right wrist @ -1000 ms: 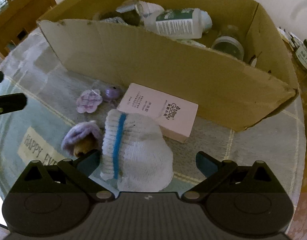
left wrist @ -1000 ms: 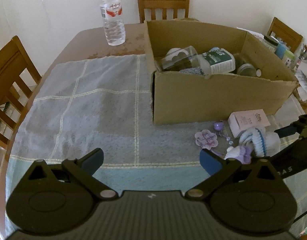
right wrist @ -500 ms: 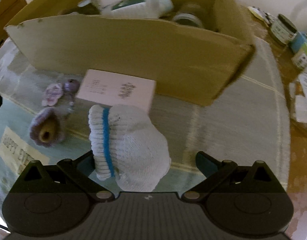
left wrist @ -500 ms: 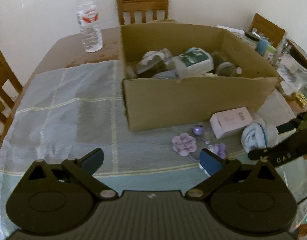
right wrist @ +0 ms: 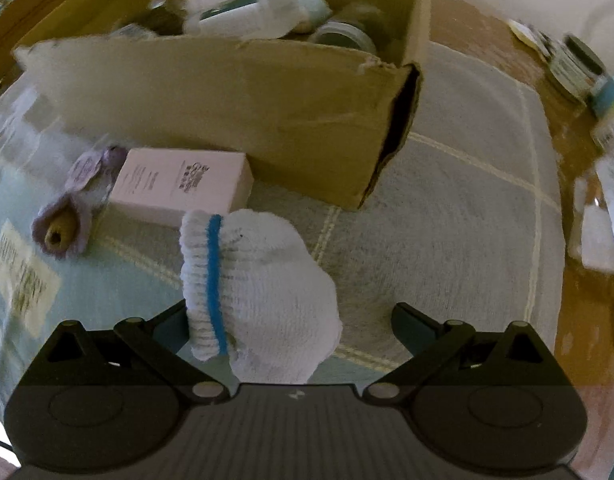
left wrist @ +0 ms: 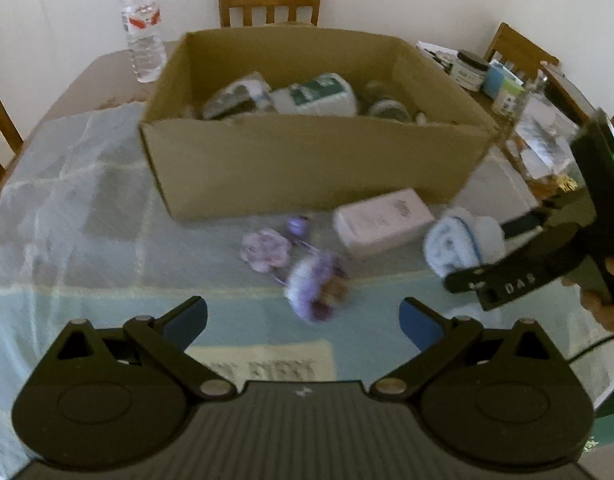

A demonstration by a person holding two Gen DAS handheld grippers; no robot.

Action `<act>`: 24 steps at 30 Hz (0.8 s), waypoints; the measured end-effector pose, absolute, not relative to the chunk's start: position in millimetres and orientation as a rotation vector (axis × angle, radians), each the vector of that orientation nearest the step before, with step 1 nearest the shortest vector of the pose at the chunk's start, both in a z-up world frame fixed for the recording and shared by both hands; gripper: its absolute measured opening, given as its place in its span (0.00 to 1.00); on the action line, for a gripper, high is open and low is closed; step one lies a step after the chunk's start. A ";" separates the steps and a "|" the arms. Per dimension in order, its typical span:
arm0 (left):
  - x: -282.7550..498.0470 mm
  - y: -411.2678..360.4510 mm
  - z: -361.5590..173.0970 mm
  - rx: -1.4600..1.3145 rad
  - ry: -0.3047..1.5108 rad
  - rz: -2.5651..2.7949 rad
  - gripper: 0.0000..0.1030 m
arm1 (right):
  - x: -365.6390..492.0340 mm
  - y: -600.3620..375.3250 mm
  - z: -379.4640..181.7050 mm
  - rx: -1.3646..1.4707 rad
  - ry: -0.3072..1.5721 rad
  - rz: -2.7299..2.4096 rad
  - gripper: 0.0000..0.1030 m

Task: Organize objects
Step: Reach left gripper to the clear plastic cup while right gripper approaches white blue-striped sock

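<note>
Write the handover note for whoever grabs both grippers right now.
Left gripper: open, holding nothing, above the cloth near the purple knit piece.
Right gripper: open, around the white sock with the blue stripe, not yet closed on it.
Done: bottles and jars already lie in the cardboard box.
Left: sock, pink box, purple knit piece and purple flower lie on the cloth in front of the box.

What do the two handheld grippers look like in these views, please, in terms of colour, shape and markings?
Both are matte black. The left gripper and right gripper each have a ribbed body bearing a small white mark, two rounded fan-shaped lobes, silver pivot pins, and angled links ending in blue-padded fingers. Seen from the left wrist, the right gripper's side carries white lettering, and a thin dark cable trails beneath it.
</note>
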State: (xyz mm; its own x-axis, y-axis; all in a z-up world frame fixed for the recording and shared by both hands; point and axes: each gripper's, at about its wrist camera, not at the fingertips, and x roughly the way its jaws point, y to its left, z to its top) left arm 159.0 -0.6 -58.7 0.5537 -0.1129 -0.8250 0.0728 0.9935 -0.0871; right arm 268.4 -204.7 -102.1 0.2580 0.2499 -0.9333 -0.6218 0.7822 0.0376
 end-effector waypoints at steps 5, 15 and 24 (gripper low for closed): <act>142.5 -28.4 -61.0 -0.060 1.001 -0.091 0.99 | 269.6 -220.8 -87.2 -0.352 1.146 0.722 1.00; 124.9 -71.0 -62.0 -0.061 1.010 -0.178 0.99 | 272.5 -241.7 -64.4 -0.422 1.071 0.779 1.00; 111.4 -77.9 -93.2 -0.069 1.103 -0.162 0.99 | 268.6 -244.8 -67.0 -0.433 1.067 0.784 1.00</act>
